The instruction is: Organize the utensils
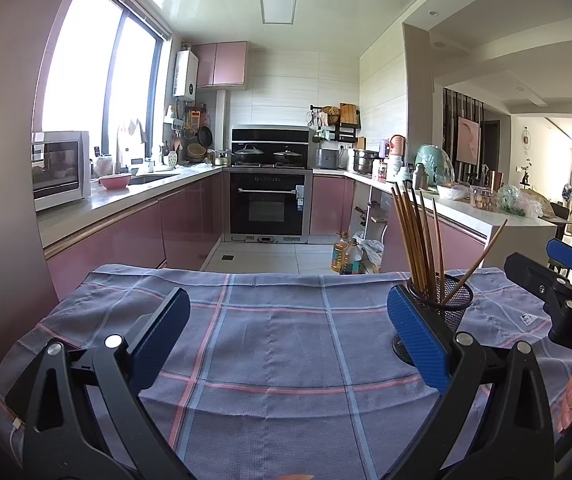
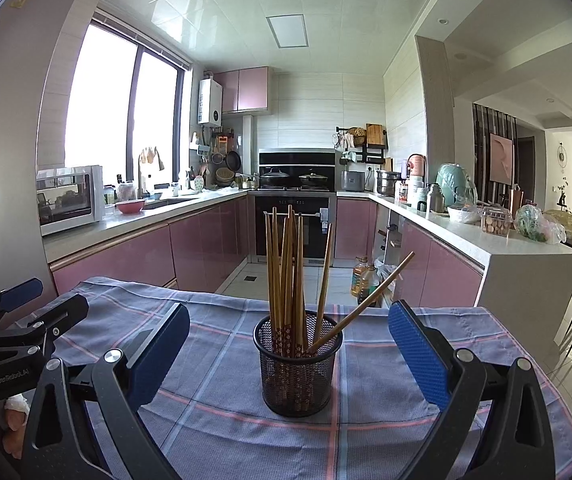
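In the left wrist view, your left gripper stands released, its 2 blue pads spread wide over the checked cloth with nothing between them. The mesh cup sits forward and to the right of this claw, partly hidden behind its right finger, so it lies outside the gap. The chopsticks stand in the cup with their long axes near upright, except 1 stick that tilts away to the right. Your right gripper enters at the far right edge of this view; from here you cannot tell how its jaws stand. Its black body carries the letters "DAS", cut off by the frame edge. In the right wrist view, your right gripper is likewise released and holds nothing. The mesh cup stands directly ahead, centred between the 2 pads but touching neither. The chopsticks rise upright from it, and the 1 leaning stick points forward and right. Judge the right claw as the nearer and better aligned one for any move on the cup. The left gripper shows at the left edge, marked "GenRobot.AI".
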The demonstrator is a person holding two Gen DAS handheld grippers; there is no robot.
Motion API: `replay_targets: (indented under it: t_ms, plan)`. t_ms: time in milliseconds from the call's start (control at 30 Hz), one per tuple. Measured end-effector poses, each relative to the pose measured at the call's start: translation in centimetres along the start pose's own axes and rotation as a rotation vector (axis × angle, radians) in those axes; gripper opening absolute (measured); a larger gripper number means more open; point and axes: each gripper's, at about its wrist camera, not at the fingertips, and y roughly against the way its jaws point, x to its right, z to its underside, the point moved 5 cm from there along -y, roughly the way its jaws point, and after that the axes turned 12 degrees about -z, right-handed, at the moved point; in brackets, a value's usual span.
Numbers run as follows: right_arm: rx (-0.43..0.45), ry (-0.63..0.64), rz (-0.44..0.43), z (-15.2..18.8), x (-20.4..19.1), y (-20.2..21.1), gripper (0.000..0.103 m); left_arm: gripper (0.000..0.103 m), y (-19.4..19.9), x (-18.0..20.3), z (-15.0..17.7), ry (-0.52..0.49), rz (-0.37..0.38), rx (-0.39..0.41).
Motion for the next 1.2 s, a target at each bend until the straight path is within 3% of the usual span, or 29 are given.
replay_targets:
  t_ms: [1200]
  plan:
    - [0.004,-0.004,0.006,-0.08,0.01,-0.09,0.096,0.097,-0.02,0.24,0.06,0.000,0.004,-0.004]
